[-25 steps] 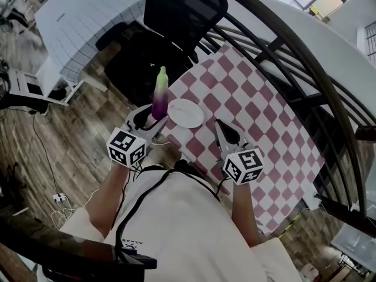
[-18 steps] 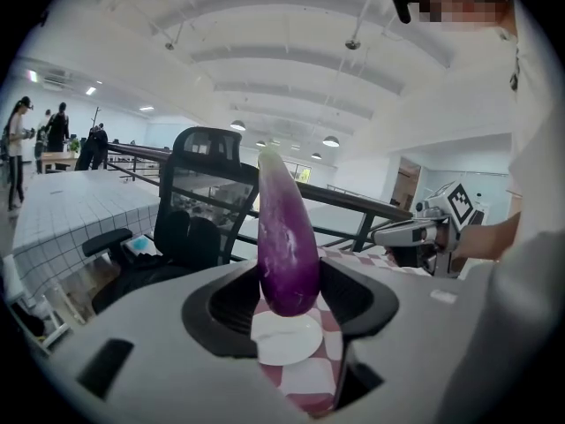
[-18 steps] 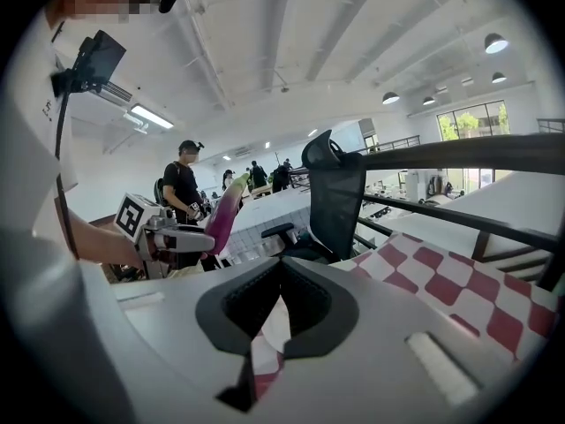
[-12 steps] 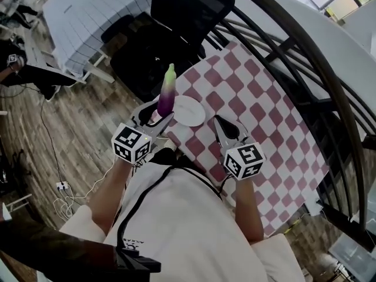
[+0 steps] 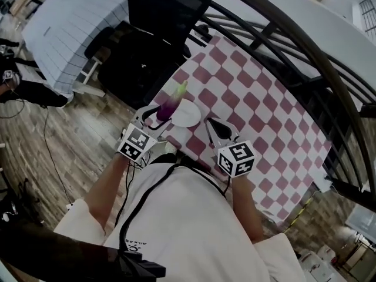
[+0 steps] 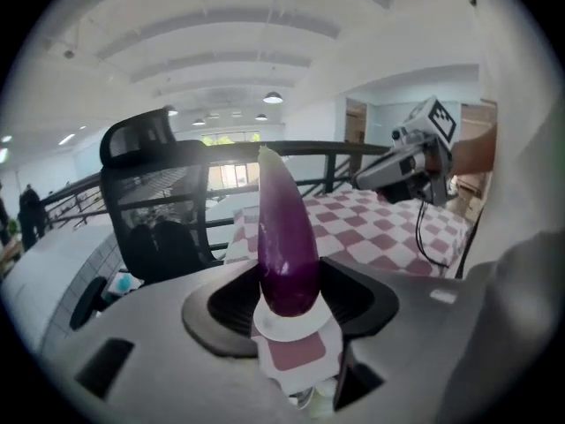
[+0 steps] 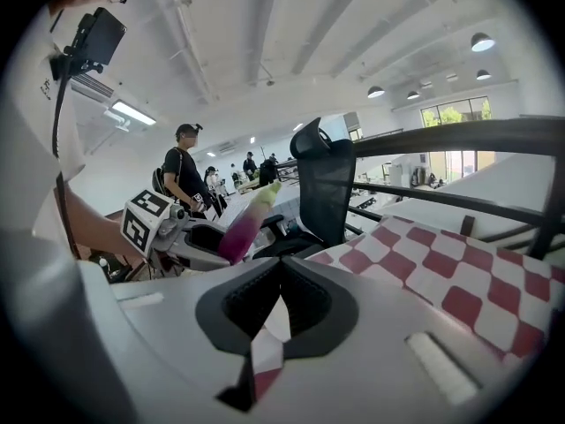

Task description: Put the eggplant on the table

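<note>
The eggplant (image 5: 170,101), purple with a pale green tip, is clamped at its thick end in my left gripper (image 5: 158,120). It leans up and to the right over the near left corner of the pink-checked table (image 5: 252,93), just above a white plate (image 5: 187,115). In the left gripper view the eggplant (image 6: 287,237) stands between the two jaws, with the plate (image 6: 290,327) showing beneath it. My right gripper (image 5: 212,127) hovers over the table's near edge beside the plate, shut and empty. The right gripper view shows its jaws (image 7: 279,276) meeting, with the eggplant (image 7: 240,223) off to the left.
A black office chair (image 5: 158,10) stands just beyond the table's far left corner. Curved black railing bars (image 5: 305,57) arch over the table's far side. A white table with a grid cloth (image 5: 64,28) is on the wooden floor at upper left. People (image 7: 185,173) stand in the background.
My left gripper has sunk and rolled, so the eggplant has gone from nearly upright to leaning right, low over the plate. My right gripper has come down a little.
</note>
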Demonstrator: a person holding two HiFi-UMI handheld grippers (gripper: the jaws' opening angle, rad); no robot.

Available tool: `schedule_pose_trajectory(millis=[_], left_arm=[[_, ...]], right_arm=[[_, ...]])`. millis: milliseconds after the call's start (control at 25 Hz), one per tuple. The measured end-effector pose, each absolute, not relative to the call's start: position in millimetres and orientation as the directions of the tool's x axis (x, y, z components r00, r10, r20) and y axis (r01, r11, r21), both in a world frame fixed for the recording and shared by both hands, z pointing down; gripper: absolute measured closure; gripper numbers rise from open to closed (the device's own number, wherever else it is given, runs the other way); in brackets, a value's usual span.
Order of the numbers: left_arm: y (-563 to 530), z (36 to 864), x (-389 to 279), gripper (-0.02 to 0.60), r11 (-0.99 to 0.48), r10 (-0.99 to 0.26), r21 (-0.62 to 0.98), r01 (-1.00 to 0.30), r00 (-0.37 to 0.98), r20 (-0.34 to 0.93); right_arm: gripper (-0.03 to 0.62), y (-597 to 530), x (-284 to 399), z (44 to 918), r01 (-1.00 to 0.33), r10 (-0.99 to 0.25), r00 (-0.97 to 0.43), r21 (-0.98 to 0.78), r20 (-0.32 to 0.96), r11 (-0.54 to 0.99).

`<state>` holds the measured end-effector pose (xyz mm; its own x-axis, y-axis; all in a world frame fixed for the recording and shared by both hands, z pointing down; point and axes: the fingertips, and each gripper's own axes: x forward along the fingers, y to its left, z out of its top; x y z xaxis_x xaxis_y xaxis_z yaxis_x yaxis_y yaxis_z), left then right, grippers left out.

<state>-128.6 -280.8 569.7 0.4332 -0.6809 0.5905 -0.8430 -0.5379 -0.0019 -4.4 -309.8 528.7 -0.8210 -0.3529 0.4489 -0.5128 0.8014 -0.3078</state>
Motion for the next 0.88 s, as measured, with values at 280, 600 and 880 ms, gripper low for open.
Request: schedule_pose_trajectory(millis=[280,600,880], left_arm=[[-286,625,-116,0.362,-0.761,-0.506,-0.107,-0.640,0.482,0.715],[-298,659,-111,0.362,-0.850,-0.397,-0.102,-0.517,0.502,0.768],[-296,680,-108,0.362,-0.895,-0.329,-0.096,-0.436,0.498,0.802]], right_arm=[[0.586,-303,12,542,-0.607,-0.421,-0.764,-0.324,0.489,0.725],[0.586,-292,31,561,-0.692,-0.476,-0.703,-0.354,0.528,0.629],[0.586,-286,43,564,-0.733,-0.505,-0.663,-0.345,0.553,0.586]])
